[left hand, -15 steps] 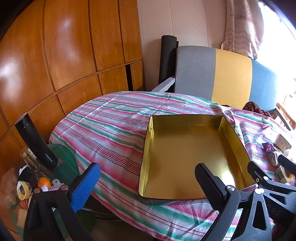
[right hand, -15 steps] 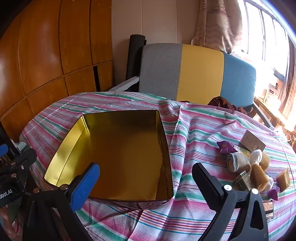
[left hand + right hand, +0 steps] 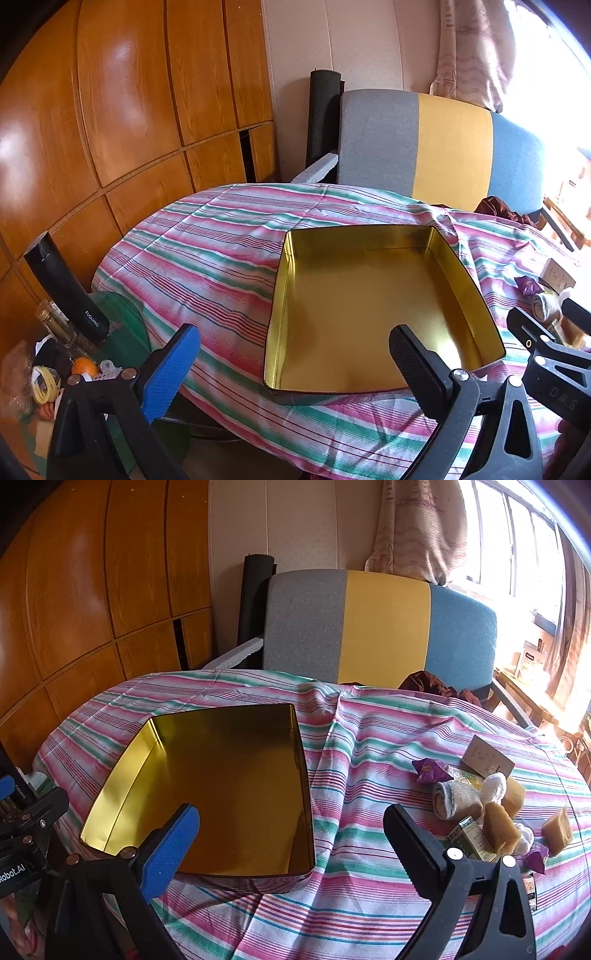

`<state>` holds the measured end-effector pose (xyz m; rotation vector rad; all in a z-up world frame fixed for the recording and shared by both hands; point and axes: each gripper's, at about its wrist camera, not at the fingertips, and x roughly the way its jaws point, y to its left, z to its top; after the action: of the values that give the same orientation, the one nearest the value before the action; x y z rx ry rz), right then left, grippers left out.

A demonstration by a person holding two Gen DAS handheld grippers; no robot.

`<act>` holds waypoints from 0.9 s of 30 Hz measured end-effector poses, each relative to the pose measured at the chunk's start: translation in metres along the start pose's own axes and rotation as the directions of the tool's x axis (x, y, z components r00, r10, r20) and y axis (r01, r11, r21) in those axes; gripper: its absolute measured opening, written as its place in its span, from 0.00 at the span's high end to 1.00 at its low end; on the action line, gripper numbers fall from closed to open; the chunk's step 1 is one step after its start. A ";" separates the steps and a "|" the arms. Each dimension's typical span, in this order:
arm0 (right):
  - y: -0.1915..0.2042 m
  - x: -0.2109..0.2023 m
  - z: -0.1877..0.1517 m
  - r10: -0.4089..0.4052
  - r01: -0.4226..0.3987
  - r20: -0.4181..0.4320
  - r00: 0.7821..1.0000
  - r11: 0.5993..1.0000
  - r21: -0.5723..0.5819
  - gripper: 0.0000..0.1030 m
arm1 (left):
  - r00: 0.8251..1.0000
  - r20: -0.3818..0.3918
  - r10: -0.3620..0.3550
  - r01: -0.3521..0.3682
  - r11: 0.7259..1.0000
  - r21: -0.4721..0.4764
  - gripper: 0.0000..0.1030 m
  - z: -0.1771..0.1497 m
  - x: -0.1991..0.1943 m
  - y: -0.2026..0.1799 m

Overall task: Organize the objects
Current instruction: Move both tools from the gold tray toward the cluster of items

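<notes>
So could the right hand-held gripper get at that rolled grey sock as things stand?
Probably yes. The right hand-held gripper is open and empty, and only bare striped cloth lies between it and the rolled sock. The brown blocks and a white wrapper crowd its far side, so it may nudge them.

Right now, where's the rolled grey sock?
Right wrist view, right side of the striped tablecloth: the rolled grey sock lies in the clutter, just below a purple wrapped candy.

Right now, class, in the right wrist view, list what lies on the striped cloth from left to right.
Gold tin → purple wrapped sweet → rolled grey sock → tan sponge block → second tan block, nearest the right edge.
</notes>
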<state>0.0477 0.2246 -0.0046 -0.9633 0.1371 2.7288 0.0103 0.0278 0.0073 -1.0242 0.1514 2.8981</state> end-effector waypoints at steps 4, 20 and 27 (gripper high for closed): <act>-0.013 -0.001 -0.001 -0.017 0.017 -0.003 1.000 1.000 0.019 0.01 | 1.000 0.000 -0.006 0.006 1.000 0.019 0.00 -0.001 0.000 -0.005; -0.115 -0.022 0.009 -0.174 0.168 0.022 0.984 0.970 0.176 0.01 | 0.999 -0.002 -0.034 0.034 0.996 0.082 0.00 -0.001 0.001 -0.025; -0.192 -0.041 0.005 -0.241 0.222 0.020 0.970 0.920 0.323 0.01 | 0.995 -0.003 -0.100 0.099 0.987 0.124 0.00 -0.001 0.003 -0.040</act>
<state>0.1252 0.4028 0.0231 -0.7521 0.4125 2.4163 0.0121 0.0678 0.0015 -0.9775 0.2681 2.7617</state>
